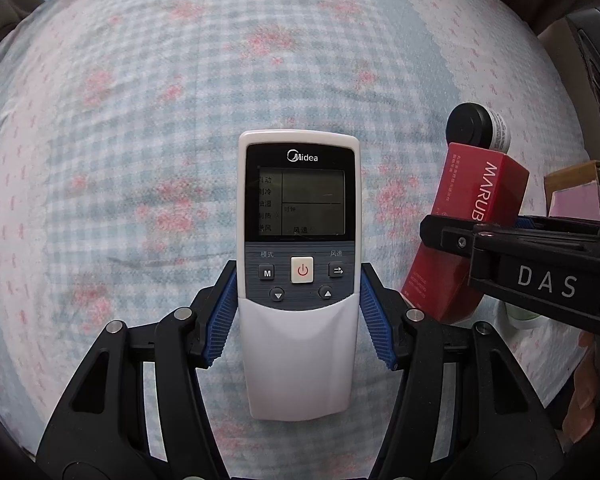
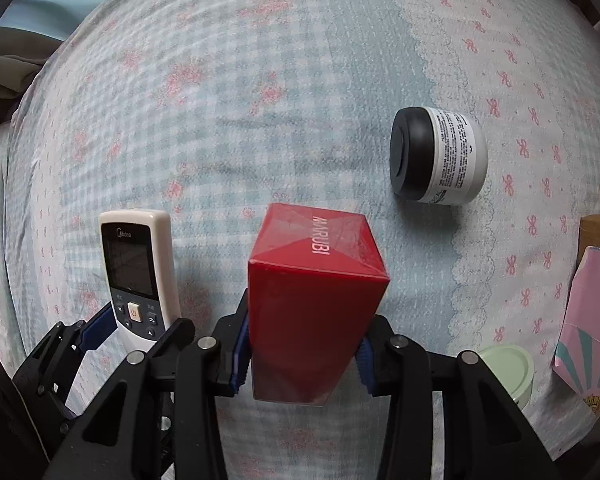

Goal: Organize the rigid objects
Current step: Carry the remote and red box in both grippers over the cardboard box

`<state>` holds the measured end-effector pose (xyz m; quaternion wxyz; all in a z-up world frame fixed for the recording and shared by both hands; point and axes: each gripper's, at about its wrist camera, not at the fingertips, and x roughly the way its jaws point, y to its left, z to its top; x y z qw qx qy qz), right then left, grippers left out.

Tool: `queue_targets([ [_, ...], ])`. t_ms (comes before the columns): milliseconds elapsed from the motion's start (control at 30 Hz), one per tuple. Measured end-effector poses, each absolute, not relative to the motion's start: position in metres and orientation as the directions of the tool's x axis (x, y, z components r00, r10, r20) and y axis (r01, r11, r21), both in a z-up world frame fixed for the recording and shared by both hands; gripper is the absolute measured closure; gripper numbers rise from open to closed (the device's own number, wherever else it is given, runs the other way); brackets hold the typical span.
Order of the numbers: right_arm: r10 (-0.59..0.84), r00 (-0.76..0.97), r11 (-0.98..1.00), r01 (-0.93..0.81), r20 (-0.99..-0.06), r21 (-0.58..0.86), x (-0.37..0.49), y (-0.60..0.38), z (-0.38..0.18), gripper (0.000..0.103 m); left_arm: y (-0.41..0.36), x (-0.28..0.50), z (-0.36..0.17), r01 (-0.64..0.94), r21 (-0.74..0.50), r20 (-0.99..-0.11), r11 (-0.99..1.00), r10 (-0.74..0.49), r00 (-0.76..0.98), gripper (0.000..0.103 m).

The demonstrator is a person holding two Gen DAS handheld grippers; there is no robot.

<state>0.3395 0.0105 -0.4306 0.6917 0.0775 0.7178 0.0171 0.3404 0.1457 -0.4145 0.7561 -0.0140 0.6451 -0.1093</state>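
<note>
My left gripper (image 1: 299,312) is shut on a white Midea remote (image 1: 299,248), its blue pads against both sides, above the patterned bedspread. The remote also shows in the right wrist view (image 2: 138,276). My right gripper (image 2: 300,354) is shut on a red MARUBI box (image 2: 314,304) and holds it upright. In the left wrist view the red box (image 1: 464,232) and the right gripper's fingers (image 1: 500,244) are at the right. A white jar with a black lid (image 2: 438,156) lies on its side on the bed, beyond the box; it also shows in the left wrist view (image 1: 478,128).
A blue-and-pink patterned bedspread (image 2: 260,100) covers the bed. A pale green round lid (image 2: 508,368) and a pink carton (image 2: 588,320) lie at the right edge. A brown cardboard box (image 1: 580,184) stands at the right.
</note>
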Motion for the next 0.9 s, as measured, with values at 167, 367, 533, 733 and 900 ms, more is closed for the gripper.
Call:
queue_targets([
  [167,0.158,0.003,0.984,0.087,-0.987,0.158,0.325,0.017,-0.396,0.063,0.161,0.313,-0.389,0.139,-0.158,-0.968,0.978,-0.181,0.171,0.049],
  [367,0.204,0.073,0.974,0.086,-0.976,0.209,0.311,0.004,-0.332,0.063,0.162,0.297,-0.333,0.176,-0.186,-0.951,0.967,-0.222,0.215,0.048],
  [533,0.217,0.138,0.97,0.085,-0.966,0.23,0.285,0.0,-0.276,0.063,0.16,0.288,-0.287,0.246,-0.197,-0.933,0.949,-0.259,0.251,0.048],
  [733,0.257,0.2,0.949,0.13,-0.945,0.286,0.258,-0.037,-0.236,0.063,0.126,0.275,-0.253,0.311,-0.181,-0.923,0.933,-0.27,0.274,0.048],
  [900,0.267,0.244,0.945,0.124,-0.932,0.303,0.237,-0.087,-0.212,0.063,0.077,0.263,-0.227,0.321,-0.167,-0.91,0.932,-0.271,0.314,0.048],
])
